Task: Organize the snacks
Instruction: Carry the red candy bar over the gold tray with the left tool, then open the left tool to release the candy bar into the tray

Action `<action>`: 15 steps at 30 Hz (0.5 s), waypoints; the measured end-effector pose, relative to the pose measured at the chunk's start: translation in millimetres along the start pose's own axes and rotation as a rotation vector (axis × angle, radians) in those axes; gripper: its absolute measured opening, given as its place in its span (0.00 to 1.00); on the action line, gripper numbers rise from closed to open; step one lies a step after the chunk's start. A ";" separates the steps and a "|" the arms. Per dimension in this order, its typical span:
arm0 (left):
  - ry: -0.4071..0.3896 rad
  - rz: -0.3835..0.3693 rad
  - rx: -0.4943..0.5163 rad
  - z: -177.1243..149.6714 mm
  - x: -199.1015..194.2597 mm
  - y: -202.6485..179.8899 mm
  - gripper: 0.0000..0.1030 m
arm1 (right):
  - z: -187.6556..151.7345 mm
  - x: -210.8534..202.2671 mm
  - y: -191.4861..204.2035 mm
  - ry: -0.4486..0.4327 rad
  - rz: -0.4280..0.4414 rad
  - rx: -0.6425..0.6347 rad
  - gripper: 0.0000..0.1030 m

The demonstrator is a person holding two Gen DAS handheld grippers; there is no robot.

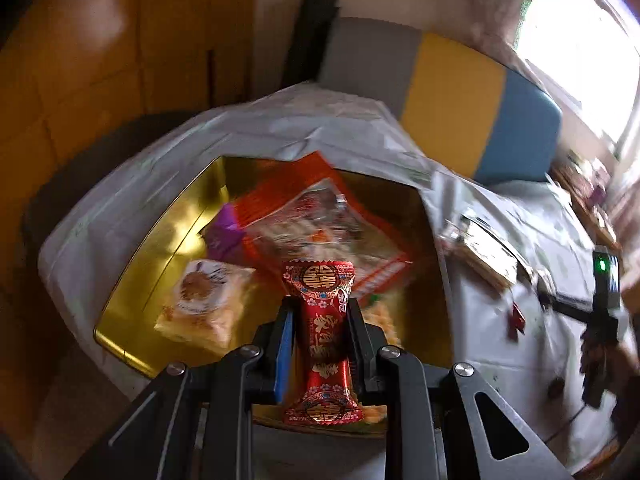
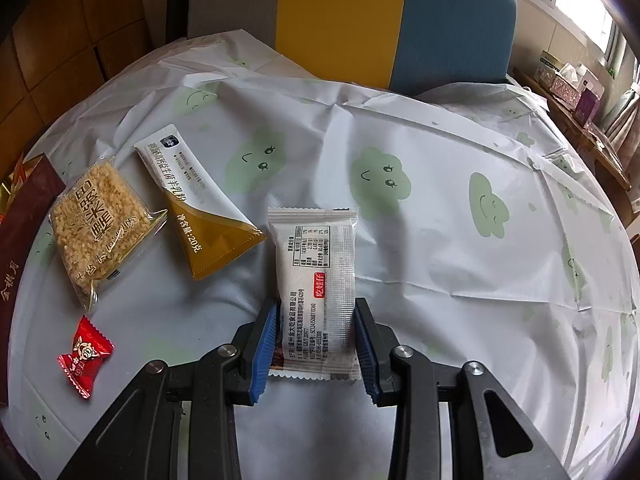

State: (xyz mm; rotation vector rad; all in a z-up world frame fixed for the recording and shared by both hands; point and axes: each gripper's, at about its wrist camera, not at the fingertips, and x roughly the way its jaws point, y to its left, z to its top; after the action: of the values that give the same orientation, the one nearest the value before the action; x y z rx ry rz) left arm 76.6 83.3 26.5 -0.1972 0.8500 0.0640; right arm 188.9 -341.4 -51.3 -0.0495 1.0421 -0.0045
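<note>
My left gripper (image 1: 320,312) is shut on a red candy bar wrapper (image 1: 322,340) with gold characters and holds it over a gold tin box (image 1: 132,280). The box holds a large orange snack bag (image 1: 320,220), a round-cake packet (image 1: 204,304) and a purple packet (image 1: 224,236). My right gripper (image 2: 316,316) is shut on a white snack packet (image 2: 316,280) over the table. On the cloth to its left lie a rice-crisp packet (image 2: 96,228), a white and gold sachet (image 2: 200,204) and a small red candy (image 2: 84,356).
The round table has a white cloth with green cloud faces (image 2: 440,240). A dark red box lid (image 2: 20,248) lies at the left edge. A grey, yellow and blue chair (image 2: 360,20) stands behind the table. The right gripper shows in the left wrist view (image 1: 604,304).
</note>
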 end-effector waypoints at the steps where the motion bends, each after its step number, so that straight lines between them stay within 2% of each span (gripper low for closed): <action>1: 0.010 -0.002 -0.028 1.7 3.2 7.2 0.23 | 0.3 0.7 0.8 0.000 -0.001 -0.003 0.36; 9: 0.087 0.019 -0.083 1.4 39.3 23.0 0.26 | 1.5 0.5 3.0 -0.001 -0.004 -0.007 0.36; 15: 0.115 0.062 -0.037 -11.3 53.1 16.1 0.27 | 1.9 1.1 2.5 -0.002 -0.005 -0.011 0.36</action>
State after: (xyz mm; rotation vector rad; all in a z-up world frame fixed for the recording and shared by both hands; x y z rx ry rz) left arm 101.1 95.7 -23.1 -0.2107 0.9703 0.1272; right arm 191.0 -338.9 -51.4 -0.0618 1.0396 -0.0037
